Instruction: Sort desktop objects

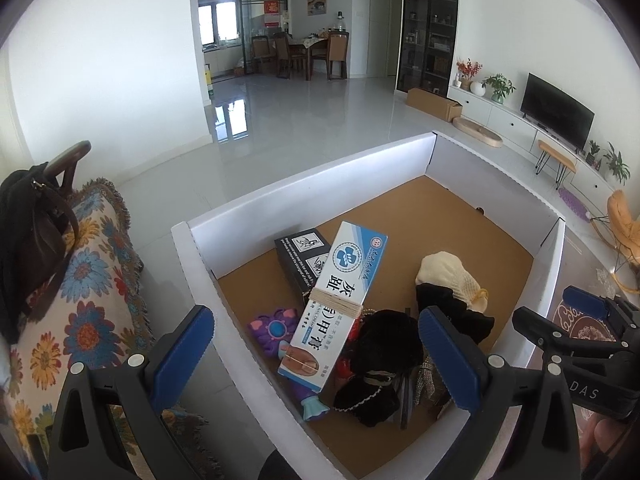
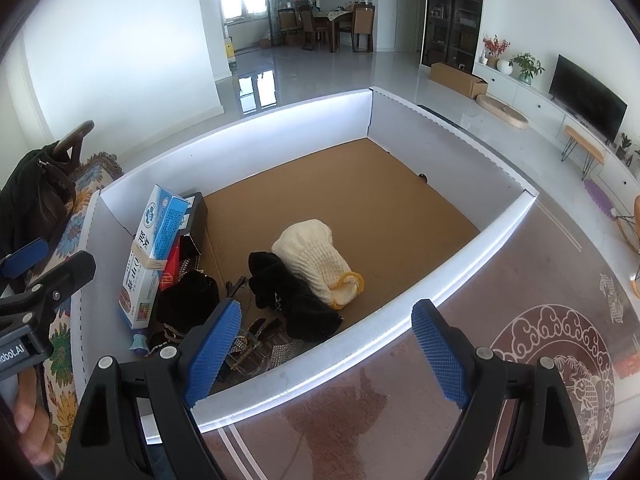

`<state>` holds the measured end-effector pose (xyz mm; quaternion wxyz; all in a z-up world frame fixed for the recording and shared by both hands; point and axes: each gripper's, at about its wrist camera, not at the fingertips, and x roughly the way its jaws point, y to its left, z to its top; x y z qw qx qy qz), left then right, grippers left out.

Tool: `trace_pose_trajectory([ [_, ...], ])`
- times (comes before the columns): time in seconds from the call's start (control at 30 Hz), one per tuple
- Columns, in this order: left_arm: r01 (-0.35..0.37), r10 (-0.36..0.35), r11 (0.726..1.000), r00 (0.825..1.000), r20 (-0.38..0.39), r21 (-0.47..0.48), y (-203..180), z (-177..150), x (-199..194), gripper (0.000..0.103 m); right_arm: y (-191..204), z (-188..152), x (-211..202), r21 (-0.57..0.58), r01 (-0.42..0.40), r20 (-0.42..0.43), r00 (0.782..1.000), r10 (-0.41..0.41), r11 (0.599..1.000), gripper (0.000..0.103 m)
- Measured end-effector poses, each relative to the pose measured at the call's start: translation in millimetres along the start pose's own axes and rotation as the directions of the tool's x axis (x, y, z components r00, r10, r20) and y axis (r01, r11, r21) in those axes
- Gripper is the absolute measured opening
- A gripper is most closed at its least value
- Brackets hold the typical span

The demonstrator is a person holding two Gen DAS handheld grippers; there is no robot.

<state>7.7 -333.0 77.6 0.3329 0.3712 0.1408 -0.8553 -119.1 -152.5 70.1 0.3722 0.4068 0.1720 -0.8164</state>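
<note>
I hold two grippers over a white box [image 1: 400,156] with a brown cardboard floor. Both sets of jaws stand wide apart and hold nothing.

My left gripper [image 1: 320,356] hovers over the box's near left corner, pointing down into a heap of things. Straight ahead between its jaws lies a long carton [image 1: 340,300], white and blue and bound with twine. It leans on a black carton [image 1: 300,256] behind it. Its long axis runs away from me, tilted a little to the right, so my jaws already straddle its narrow width. A purple toy [image 1: 276,328] lies left of it, and a dark cloth bundle [image 1: 384,348] lies right of it.

My right gripper [image 2: 328,352] hovers over the box's near wall, half above the patterned table [image 2: 520,340]. Ahead of it, inside the box, lie a cream knit pouch [image 2: 316,260] and a black cloth [image 2: 288,292], touching each other.

The left hand is much nearer the long carton. I judge that it would be the one to take it, closing across the short sides.
</note>
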Motion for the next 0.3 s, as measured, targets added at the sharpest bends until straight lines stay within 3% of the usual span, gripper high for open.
trace_pose_trajectory([
  [0.3, -0.013, 0.015, 1.000, 0.998, 0.064, -0.027, 2, 1, -12, 0.103, 8, 1, 4, -0.018, 0.002, -0.005, 1.000, -0.002, 1.000, 0.088],
])
